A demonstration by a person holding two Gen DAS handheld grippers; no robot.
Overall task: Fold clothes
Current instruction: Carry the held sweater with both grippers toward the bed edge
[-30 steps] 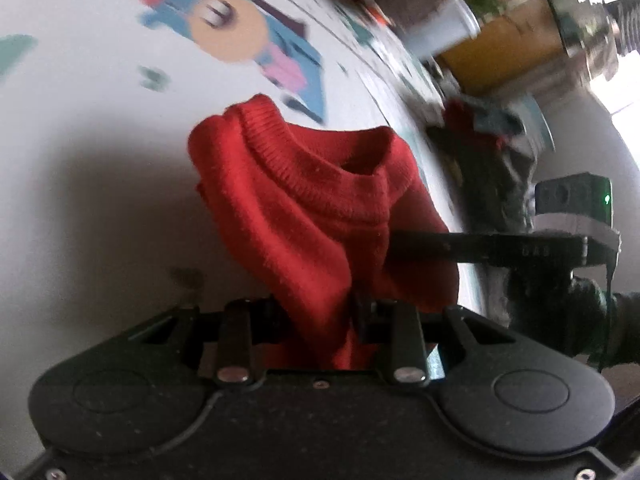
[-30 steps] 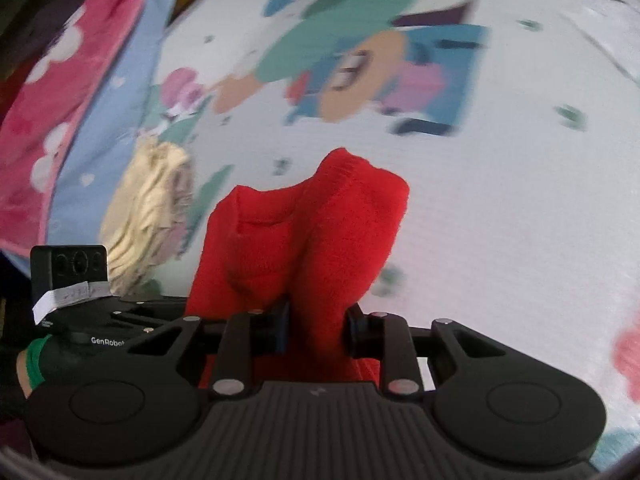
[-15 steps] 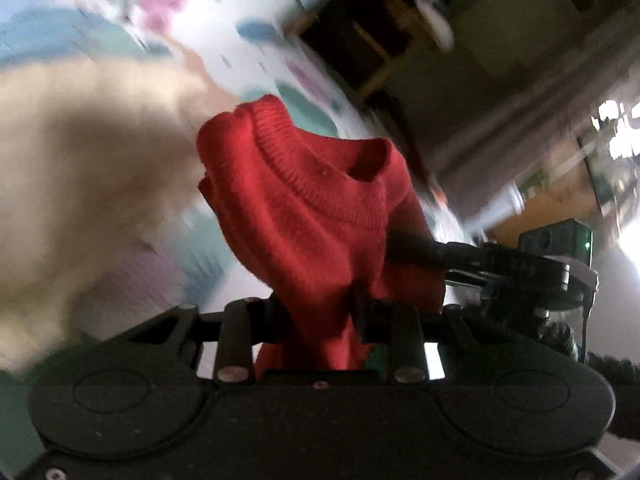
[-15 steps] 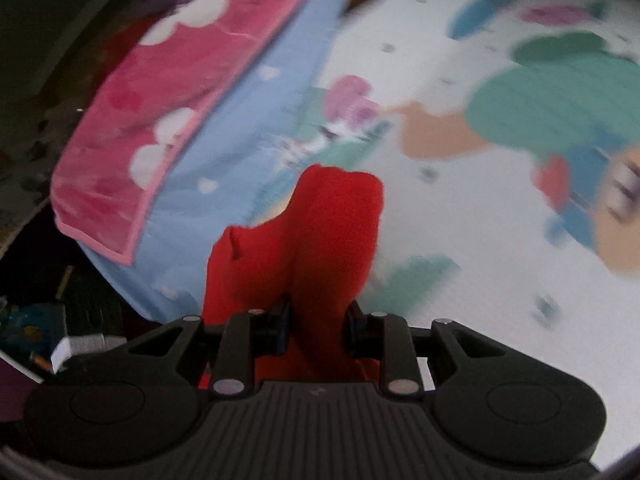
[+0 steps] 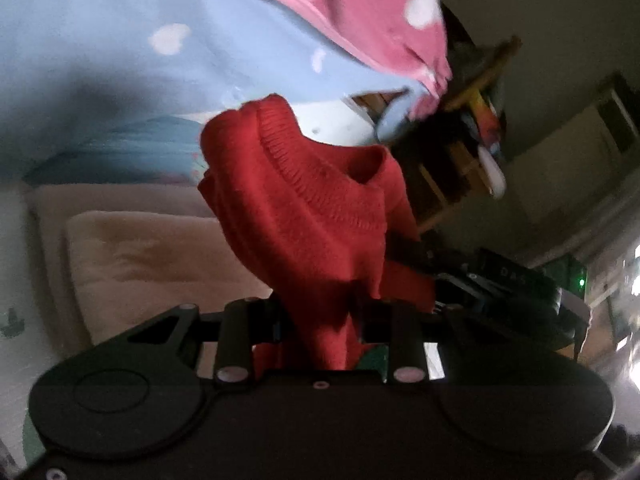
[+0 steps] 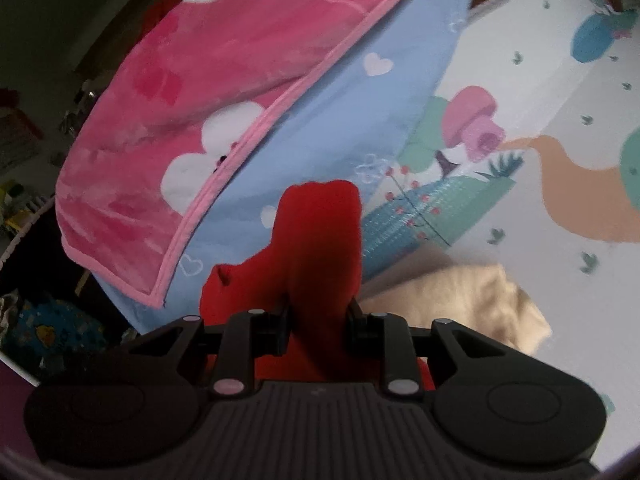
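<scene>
A red knit sweater [image 5: 304, 216] hangs bunched in the air, its ribbed collar showing in the left wrist view. My left gripper [image 5: 320, 320] is shut on a fold of it. In the right wrist view the same red sweater [image 6: 320, 240] rises between the fingers of my right gripper [image 6: 318, 320], which is shut on it too. The right gripper's black body [image 5: 500, 292] shows at the right of the left wrist view, close beside the sweater. A folded cream garment [image 6: 460, 304] lies on the patterned sheet just below and right of the red one; the left wrist view shows this cream garment [image 5: 152, 256] under the sweater.
A pink blanket with white clouds [image 6: 192, 100] lies on a light blue heart-print pillow [image 6: 340, 120] at the bed's edge. The white cartoon-print sheet [image 6: 560, 160] spreads to the right. Dark cluttered floor and a wooden shelf [image 5: 472, 128] lie beyond the bed.
Both grippers have carried the red sweater across the sheet toward the pillow and blanket. The cream garment now lies right below it. Both stay shut on the sweater.
</scene>
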